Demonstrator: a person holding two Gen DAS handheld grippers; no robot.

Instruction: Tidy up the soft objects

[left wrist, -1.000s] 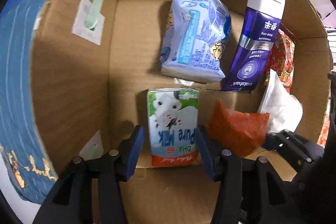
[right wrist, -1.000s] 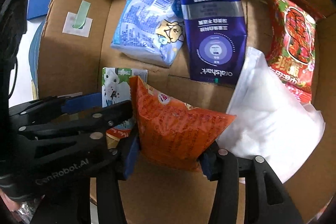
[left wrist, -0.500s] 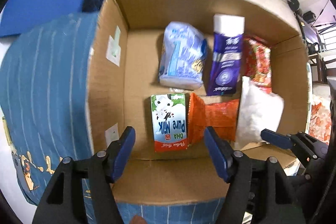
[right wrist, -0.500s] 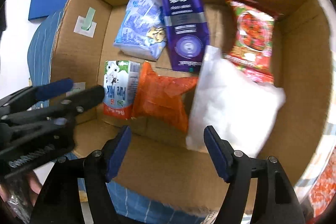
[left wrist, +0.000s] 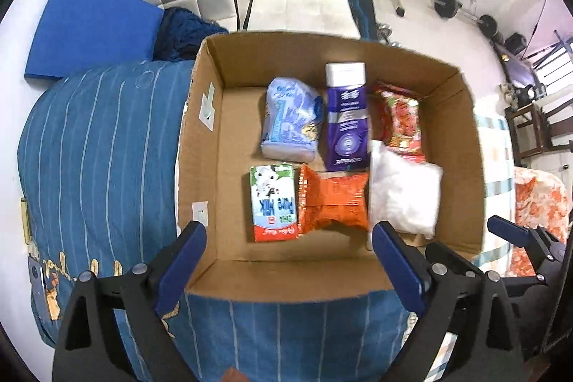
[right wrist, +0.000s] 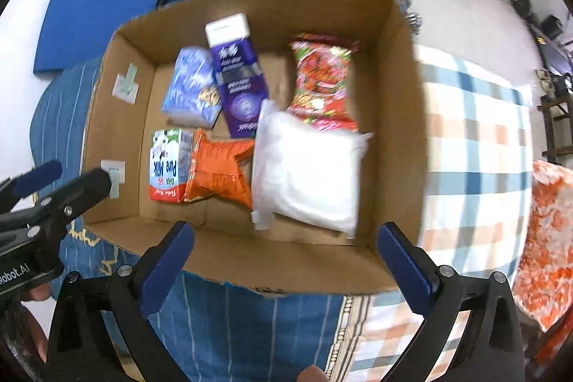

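Both tongs, left (left wrist: 288, 251) and right (right wrist: 284, 249), gape empty above brown cardboard box (left wrist: 200, 167); six packs inside; placing step looks done; next: check for leftovers.

Black frames; blue-padded fingers (left wrist: 397, 265)

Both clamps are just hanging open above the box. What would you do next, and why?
Probably lift both away and look for another soft item: the left hand-held gripper and right hand-held gripper are open and empty above the cardboard box, while the orange packet and milk carton already lie inside.
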